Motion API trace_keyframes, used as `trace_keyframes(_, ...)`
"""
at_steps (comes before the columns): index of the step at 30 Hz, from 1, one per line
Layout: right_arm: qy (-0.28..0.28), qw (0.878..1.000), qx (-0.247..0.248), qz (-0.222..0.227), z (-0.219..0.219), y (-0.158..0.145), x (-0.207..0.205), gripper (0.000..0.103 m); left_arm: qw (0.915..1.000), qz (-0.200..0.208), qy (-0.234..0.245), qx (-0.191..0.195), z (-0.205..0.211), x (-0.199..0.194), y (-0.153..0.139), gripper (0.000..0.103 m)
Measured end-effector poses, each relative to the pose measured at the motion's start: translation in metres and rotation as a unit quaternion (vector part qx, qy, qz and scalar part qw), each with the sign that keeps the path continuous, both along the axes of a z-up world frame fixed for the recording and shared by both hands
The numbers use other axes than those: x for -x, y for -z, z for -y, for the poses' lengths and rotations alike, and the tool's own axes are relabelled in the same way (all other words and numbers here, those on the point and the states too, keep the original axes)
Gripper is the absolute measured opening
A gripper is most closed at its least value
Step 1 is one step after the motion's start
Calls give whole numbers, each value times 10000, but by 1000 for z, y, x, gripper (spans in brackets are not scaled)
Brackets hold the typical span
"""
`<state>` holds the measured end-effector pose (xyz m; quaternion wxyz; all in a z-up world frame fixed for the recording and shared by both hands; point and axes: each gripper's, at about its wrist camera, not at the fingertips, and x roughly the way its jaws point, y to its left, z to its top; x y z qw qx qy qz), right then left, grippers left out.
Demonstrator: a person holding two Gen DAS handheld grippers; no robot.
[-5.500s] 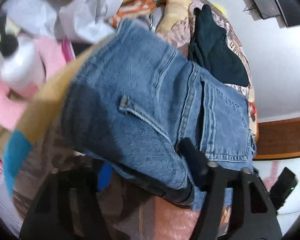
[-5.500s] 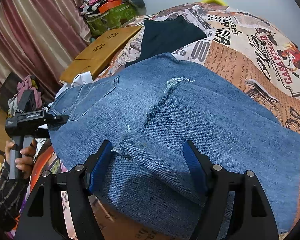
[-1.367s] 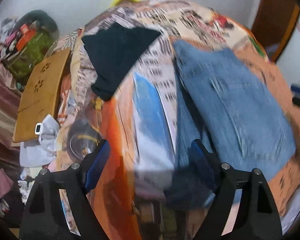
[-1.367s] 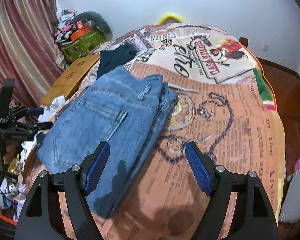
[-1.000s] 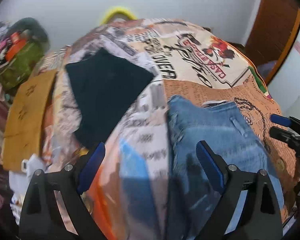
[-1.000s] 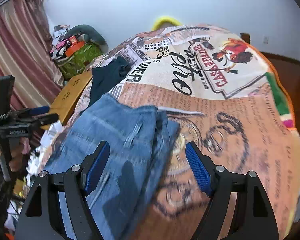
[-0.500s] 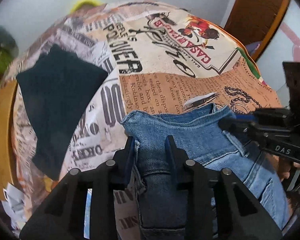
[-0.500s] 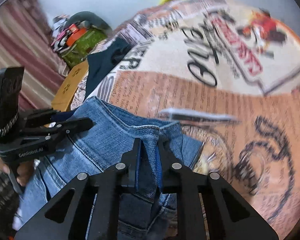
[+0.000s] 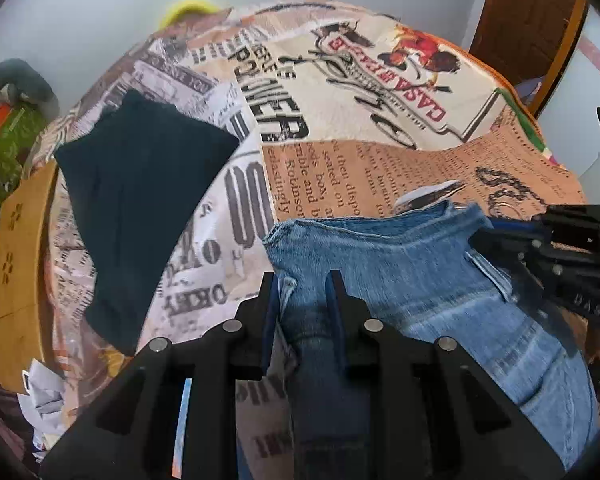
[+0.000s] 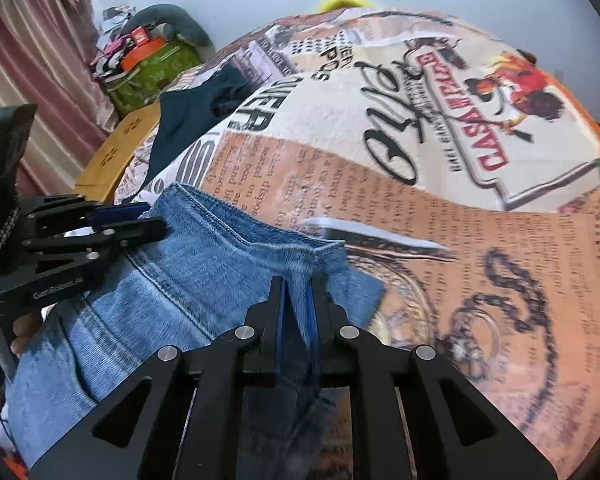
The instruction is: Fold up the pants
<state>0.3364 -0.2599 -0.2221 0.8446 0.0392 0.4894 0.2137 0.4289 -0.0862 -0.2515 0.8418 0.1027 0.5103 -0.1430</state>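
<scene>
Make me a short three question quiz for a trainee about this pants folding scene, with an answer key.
1. True or false: both tools are clamped on the blue jeans.
2. What does the dark folded garment lie on? A) the printed bedspread B) the jeans C) the wooden board
3. Fill in: the left tool grips one end of the jeans' far edge, the right tool grips the ____ end.

Key: 1 true; 2 A; 3 other.
</scene>
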Motion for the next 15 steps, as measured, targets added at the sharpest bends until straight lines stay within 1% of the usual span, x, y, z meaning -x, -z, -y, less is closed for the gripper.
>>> trace_keyframes(4, -8, 9997, 45, 222, 2, -21, 18, 11, 9995, 302, 40, -43, -3, 20, -26, 26)
trace_keyframes(6, -74, 9994, 9, 331, -2, -31, 25, 13, 9992, 384, 45, 33, -5, 29, -39, 26)
trace_keyframes(8, -190, 9987, -60, 476, -7, -42, 36, 19, 9990, 400, 54, 183, -8, 40, -51, 27)
trace_keyframes(10, -338, 9976, -114, 595, -14, -52, 49, 30, 9989, 380, 80, 269, -8, 48, -57, 28)
trace_keyframes(11, -412, 9969, -136, 654, -18, -57, 56, 33, 9989, 352, 103, 297, -9, 53, -58, 30)
trace_keyframes(13, -535, 9961, -132, 687, -26, -59, 66, 43, 9991, 305, 157, 232, -8, 63, -56, 37)
trace_keyframes(14, -561, 9960, -122, 688, -28, -59, 70, 46, 9992, 291, 174, 191, -8, 67, -55, 42)
trace_keyframes(15, -582, 9959, -104, 683, -32, -57, 76, 50, 9994, 259, 192, 146, -8, 71, -51, 49)
